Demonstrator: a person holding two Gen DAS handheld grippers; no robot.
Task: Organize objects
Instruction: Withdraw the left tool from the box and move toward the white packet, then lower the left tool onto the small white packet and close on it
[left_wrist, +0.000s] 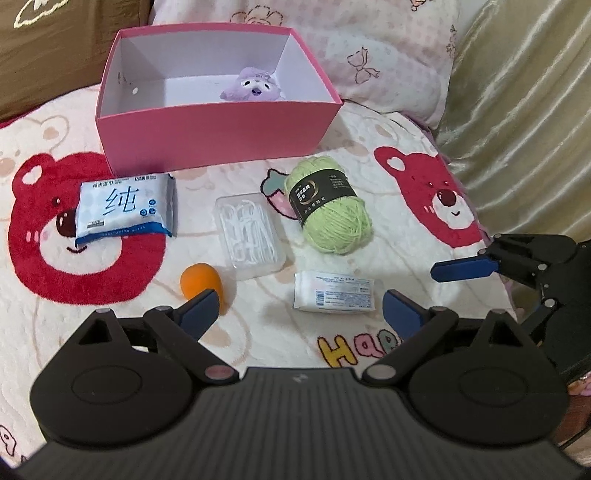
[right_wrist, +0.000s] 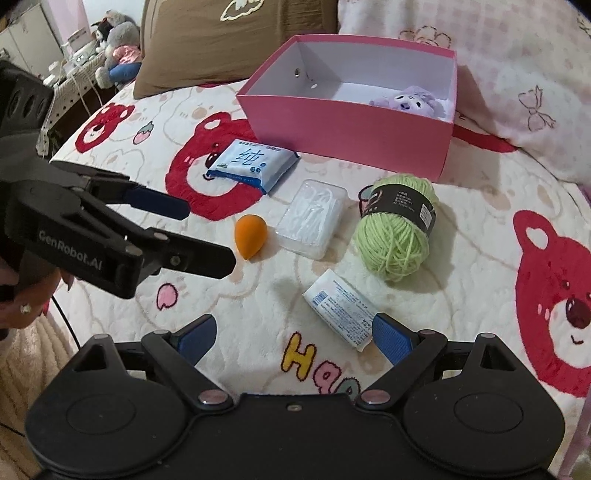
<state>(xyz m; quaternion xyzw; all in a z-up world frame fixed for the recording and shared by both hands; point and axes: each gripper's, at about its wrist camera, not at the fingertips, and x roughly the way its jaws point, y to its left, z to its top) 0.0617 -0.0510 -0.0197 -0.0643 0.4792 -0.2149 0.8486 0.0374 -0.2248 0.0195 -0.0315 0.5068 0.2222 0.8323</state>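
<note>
Now both our tongs, left tongs (left_wrist: 295, 310) and right tongs (right_wrist: 293, 334), are spread wide with nothing in them, so we could pinch the soft, light tissue pack (right_wrist: 341, 308) across its middle.

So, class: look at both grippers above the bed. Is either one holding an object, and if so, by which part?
Nothing is held. The left gripper and the right gripper both stand open and empty above the blanket.

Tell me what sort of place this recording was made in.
Most likely a bedroom, on a bed. The things lie on a fleecy bear-print blanket, with pillows at its head and plush toys on a stand beside it.
</note>
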